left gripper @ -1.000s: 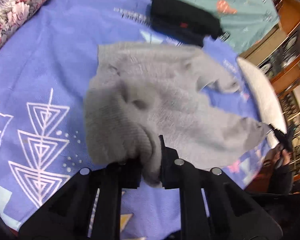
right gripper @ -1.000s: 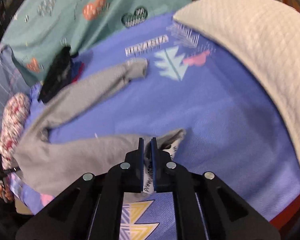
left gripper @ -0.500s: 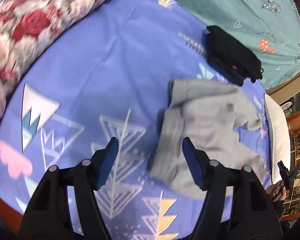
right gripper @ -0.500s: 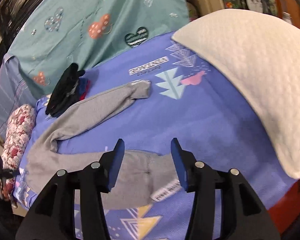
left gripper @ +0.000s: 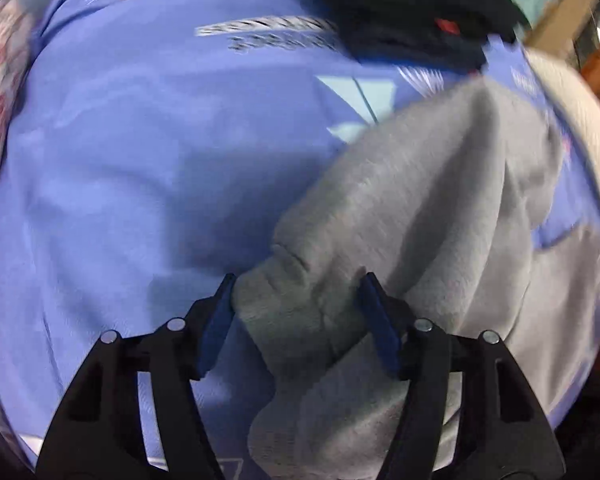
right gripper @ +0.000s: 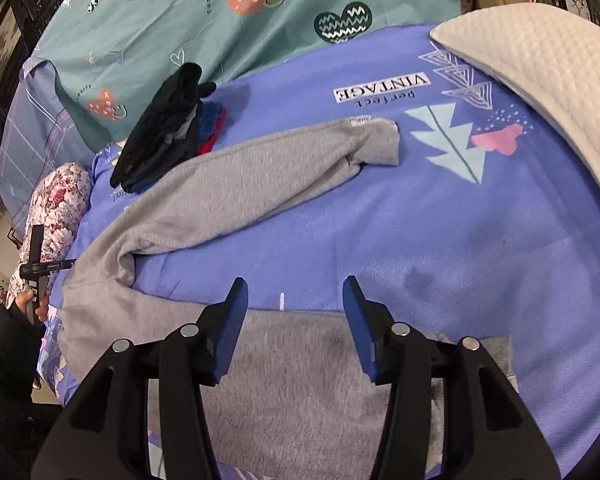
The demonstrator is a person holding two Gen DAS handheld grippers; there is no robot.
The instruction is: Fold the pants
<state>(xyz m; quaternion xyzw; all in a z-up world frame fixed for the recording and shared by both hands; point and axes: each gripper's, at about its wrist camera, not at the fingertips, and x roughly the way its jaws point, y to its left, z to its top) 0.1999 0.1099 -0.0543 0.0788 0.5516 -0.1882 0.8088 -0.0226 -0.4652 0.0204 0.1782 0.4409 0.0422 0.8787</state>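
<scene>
Left wrist view: left tool [left gripper: 296,286], fingers spread, straddling a bunched ribbed edge of the grey pants [left gripper: 432,216]; both pads lie close beside the fabric, not clamped on it; picture blurred. Pants lie on a purple-blue printed bedsheet [left gripper: 140,168]. Black clothing pile [left gripper: 404,4] beyond.

Right wrist view: right tool [right gripper: 294,292], fingers spread wide, hovering above the near leg of the pants [right gripper: 300,364], gripping nothing. Far leg runs diagonally toward the "Perfect VINTAGE" print [right gripper: 380,90]. White quilted pillow [right gripper: 540,72] at right; floral bolster [right gripper: 56,196] at left; teal heart-print cover [right gripper: 228,12] behind.
</scene>
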